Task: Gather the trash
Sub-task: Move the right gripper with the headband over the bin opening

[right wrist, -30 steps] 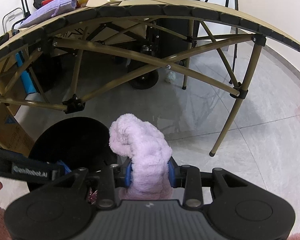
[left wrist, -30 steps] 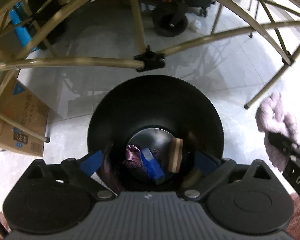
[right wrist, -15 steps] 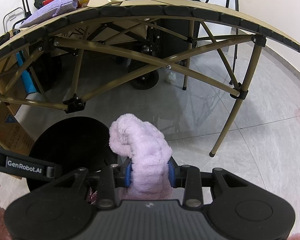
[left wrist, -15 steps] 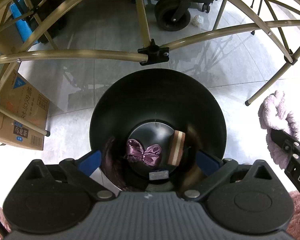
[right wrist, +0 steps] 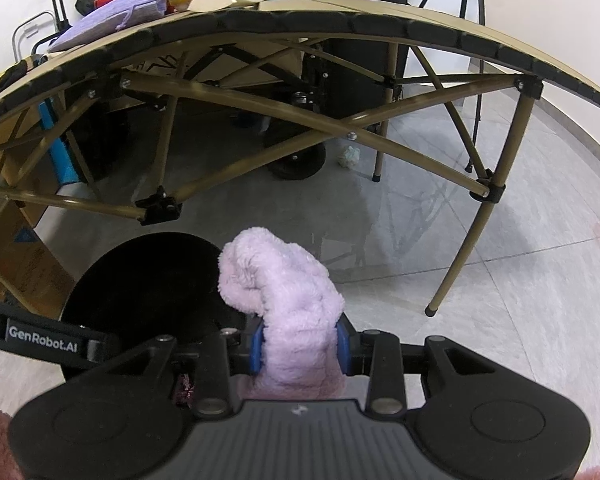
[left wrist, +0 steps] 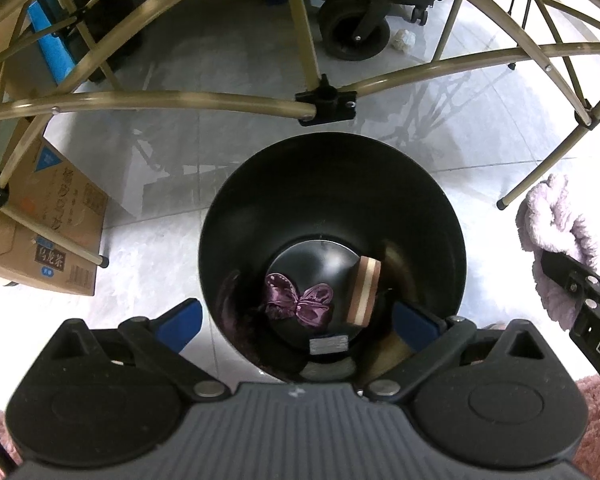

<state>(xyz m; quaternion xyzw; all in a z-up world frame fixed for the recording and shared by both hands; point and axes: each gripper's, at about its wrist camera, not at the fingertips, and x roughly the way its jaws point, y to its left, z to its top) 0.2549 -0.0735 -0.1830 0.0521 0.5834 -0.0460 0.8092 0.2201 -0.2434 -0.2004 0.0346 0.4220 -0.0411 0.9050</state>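
Tiled floor (left wrist: 172,160): black bin (left wrist: 332,184) beneath left gripper (left wrist: 296,320), jaws wide, empty; lilac fluffy cloth (right wrist: 288,304) clamped in right gripper (right wrist: 300,346).

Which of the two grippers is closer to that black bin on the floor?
Left. The left gripper hangs over the black bin, jaws open; the right gripper, clamping a fluffy lilac cloth, is beside its rim.

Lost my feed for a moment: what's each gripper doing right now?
Left gripper: open, empty, above the black bin.
Right gripper: shut on the fluffy lilac cloth, beside the bin.
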